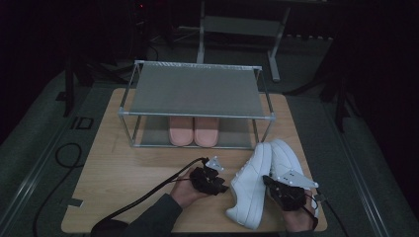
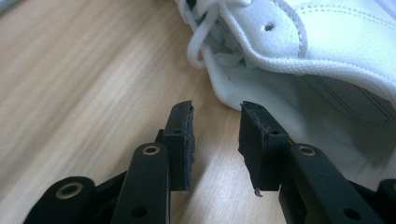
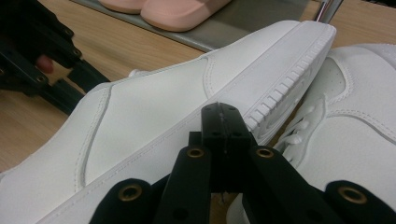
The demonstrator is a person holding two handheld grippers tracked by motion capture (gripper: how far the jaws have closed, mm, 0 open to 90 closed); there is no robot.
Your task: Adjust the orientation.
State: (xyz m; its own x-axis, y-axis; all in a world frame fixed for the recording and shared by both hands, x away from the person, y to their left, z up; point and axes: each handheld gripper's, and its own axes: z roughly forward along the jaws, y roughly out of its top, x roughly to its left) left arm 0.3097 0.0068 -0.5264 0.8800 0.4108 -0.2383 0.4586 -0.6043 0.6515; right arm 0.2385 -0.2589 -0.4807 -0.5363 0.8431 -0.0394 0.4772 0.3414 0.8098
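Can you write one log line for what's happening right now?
left gripper: open by white sneaker | right gripper: shut, empty | pink slippers: lower rack shelf

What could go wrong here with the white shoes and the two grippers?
1. The tipped white sneaker lies on its side against the second sneaker; a nudge may roll it.
2. The left gripper is open beside the shoe's collar and may snag the laces.
3. The right gripper looks shut, so it cannot grasp yet.
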